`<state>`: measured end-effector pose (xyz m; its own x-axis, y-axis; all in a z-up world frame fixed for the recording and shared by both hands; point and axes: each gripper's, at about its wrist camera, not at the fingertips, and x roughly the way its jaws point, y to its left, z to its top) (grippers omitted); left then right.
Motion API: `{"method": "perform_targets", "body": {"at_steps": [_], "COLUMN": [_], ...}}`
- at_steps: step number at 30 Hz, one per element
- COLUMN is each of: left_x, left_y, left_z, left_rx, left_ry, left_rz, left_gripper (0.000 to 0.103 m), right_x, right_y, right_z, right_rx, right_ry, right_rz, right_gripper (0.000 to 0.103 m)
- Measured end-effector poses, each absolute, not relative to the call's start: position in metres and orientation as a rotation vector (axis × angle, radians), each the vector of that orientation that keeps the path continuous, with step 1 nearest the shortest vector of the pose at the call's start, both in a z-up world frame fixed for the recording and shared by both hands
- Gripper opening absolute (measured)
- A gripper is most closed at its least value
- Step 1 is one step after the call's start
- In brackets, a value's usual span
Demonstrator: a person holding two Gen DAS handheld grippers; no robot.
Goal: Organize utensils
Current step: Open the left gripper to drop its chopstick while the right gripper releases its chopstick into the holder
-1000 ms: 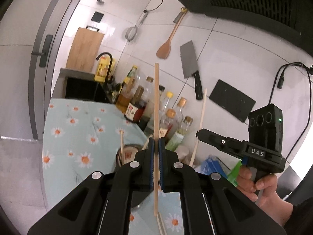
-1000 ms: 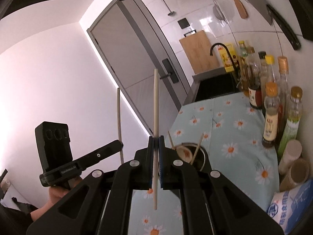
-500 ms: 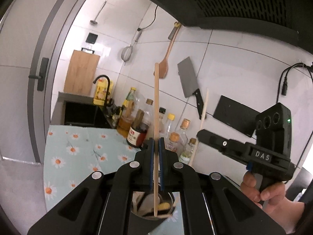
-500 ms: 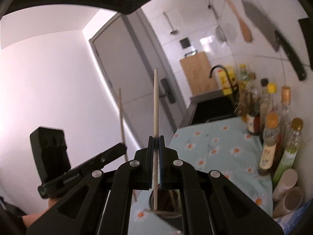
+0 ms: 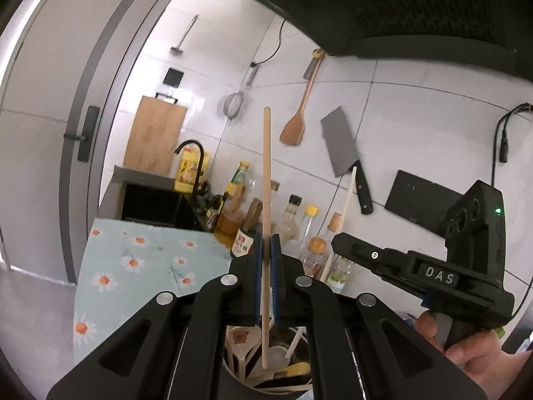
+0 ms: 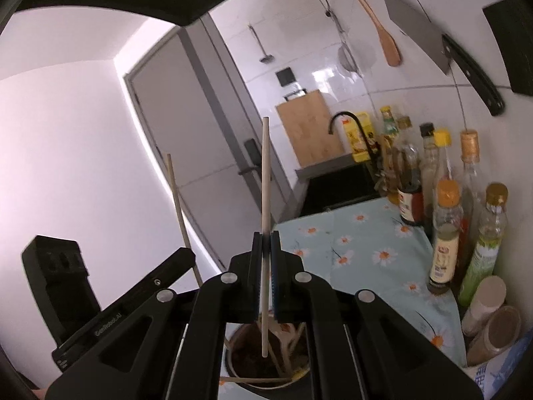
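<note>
Your left gripper [image 5: 266,245] and right gripper [image 6: 266,243] are matt black plastic with bright metal rivets and ribbed blue pads. Each chopstick [image 5: 266,200] [image 6: 265,200] is pale, smooth, unvarnished wood. The holder [image 6: 266,363] looks like dull metal. The daisy-print tablecloth [image 6: 366,250] is matt; the wall tiles [image 5: 416,116] are glossy.

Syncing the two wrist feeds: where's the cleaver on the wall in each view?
Left wrist: the cleaver hangs right of centre on the tiles, blade up, black handle pointing down-right, just right of the wooden spatula.
Right wrist: the cleaver is at the top right, blade toward upper left, handle running down-right.
Shared landmark: the wooden cutting board behind the sink.
</note>
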<state>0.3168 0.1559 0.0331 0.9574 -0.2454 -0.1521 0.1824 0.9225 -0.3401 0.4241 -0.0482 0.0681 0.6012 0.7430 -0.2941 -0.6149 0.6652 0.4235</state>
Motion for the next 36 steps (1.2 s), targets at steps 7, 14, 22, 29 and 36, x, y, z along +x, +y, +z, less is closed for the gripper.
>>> {"method": "perform_targets", "body": {"at_steps": [7,14,22,29,36], "left_x": [0.323,0.321,0.318,0.313,0.305], "left_y": [0.157,0.155,0.151,0.155,0.156], "left_z": [0.015,0.0,-0.008,-0.009,-0.007], "left_rx": [-0.334,-0.332,-0.315,-0.329,-0.335], "left_ry": [0.225,0.245,0.269,0.279,0.278], "left_rz": [-0.215,-0.211,-0.21,-0.193,-0.195], "left_gripper": [0.004,0.004,0.004,0.005,0.021], "right_x": [0.422,0.416,0.411,0.41,0.404], "right_y": [-0.038,-0.027,-0.025,-0.033,-0.042], "right_z": [0.052,0.037,0.025,0.022,0.026], "right_rx": [0.265,0.215,0.209,0.247,0.26], "right_ry": [0.505,0.534,0.561,0.592,0.585], "right_rz": [0.777,0.782,0.778,0.777,0.768], "right_gripper": [0.006,0.006,0.006,0.026,0.027]}}
